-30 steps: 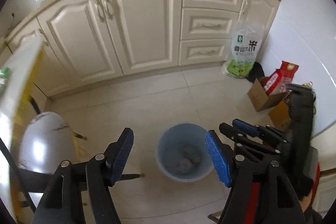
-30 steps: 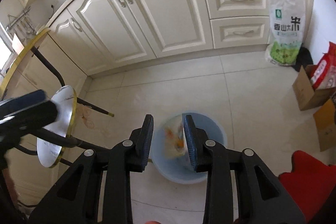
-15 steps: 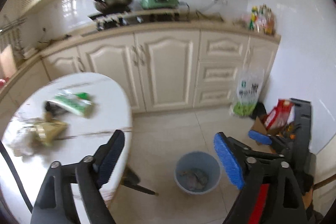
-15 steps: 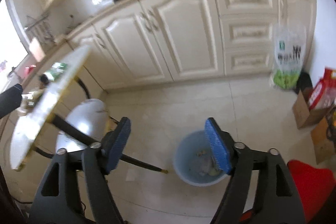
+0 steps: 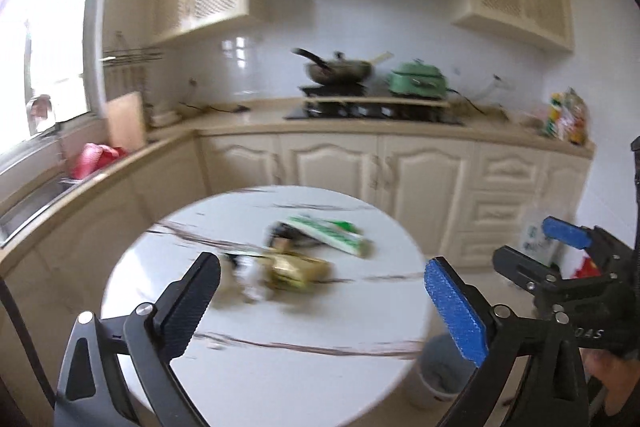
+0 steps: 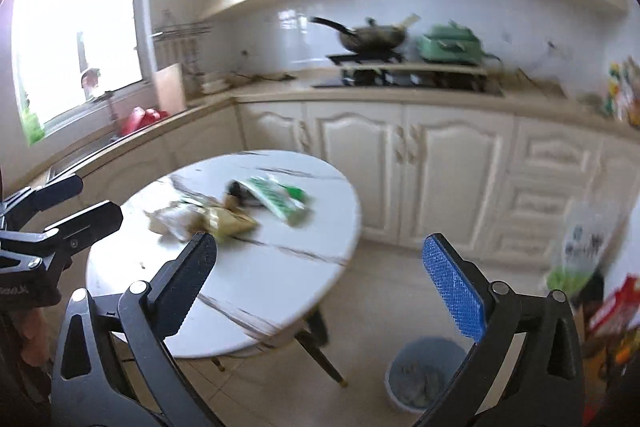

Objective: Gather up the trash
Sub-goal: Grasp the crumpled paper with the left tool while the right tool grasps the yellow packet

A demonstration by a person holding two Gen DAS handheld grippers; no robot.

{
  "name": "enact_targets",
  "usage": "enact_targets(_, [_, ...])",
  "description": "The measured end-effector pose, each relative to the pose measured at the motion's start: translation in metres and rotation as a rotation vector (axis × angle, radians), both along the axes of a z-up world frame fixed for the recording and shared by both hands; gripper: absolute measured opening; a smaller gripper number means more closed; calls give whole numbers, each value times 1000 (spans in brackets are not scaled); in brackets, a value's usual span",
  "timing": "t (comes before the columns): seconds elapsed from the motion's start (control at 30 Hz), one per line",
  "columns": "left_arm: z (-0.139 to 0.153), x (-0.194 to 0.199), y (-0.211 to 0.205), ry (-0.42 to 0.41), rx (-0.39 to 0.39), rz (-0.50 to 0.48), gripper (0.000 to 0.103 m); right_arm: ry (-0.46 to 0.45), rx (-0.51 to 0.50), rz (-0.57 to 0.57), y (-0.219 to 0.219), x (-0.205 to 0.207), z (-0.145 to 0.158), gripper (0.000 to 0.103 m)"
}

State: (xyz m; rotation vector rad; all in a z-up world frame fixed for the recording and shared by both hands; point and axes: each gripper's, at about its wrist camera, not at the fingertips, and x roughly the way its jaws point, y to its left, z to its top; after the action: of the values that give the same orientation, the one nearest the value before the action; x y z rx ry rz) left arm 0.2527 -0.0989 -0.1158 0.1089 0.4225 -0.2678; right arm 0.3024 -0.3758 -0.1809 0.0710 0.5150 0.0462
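Observation:
A round white marble table (image 5: 280,367) (image 6: 280,267) carries a pile of trash: a green and white wrapper (image 5: 332,231) (image 6: 276,197), a gold wrapper (image 5: 298,271) (image 6: 228,221) and crumpled pale wrappers (image 6: 172,219). A blue waste bin (image 6: 424,373) with trash inside stands on the floor right of the table; it is partly hidden in the left wrist view (image 5: 444,371). My left gripper (image 5: 322,301) is open and empty above the table's near side. My right gripper (image 6: 320,281) is open and empty, right of the table.
Cream cabinets (image 6: 440,167) and a counter with a stove and wok (image 5: 340,71) line the back. A sink with a red item (image 5: 96,155) is at left. A rice bag (image 6: 580,247), red packet and boxes stand on the floor at right.
Both grippers rose and tilted up from the bin toward the table. The right gripper let its trash fall into the bin and opened wide. The frames are motion-blurred.

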Motion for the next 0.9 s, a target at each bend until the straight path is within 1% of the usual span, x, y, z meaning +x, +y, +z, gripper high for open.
enact_targets(0.07, [-6, 3, 15, -3, 0, 36, 101, -7, -33, 37, 27, 14, 4, 103])
enact_targets(0.2, [-18, 14, 45, 7, 14, 113, 101, 12, -66, 90, 60, 37, -1, 103])
enact_targets(0.3, [-29, 27, 61, 31, 30, 154, 101, 33, -81, 122, 78, 61, -11, 103])
enact_targets(0.4, [-49, 45, 67, 77, 56, 175, 101, 73, -106, 150, 92, 89, -26, 103])
enact_targets(0.53, [-79, 79, 60, 161, 95, 181, 101, 132, -132, 176, 103, 121, -49, 103])
enact_targets(0.63, [-104, 97, 51, 217, 133, 187, 101, 190, -150, 190, 108, 151, -73, 103])
enact_targets(0.7, [-119, 107, 48, 262, 139, 185, 99, 225, -158, 193, 111, 168, -88, 103])
enact_targets(0.83, [-135, 127, 37, 312, 156, 193, 93, 286, -151, 224, 114, 194, -113, 103])
enact_targets(0.9, [-140, 134, 34, 340, 158, 179, 92, 306, -160, 230, 115, 202, -122, 103])
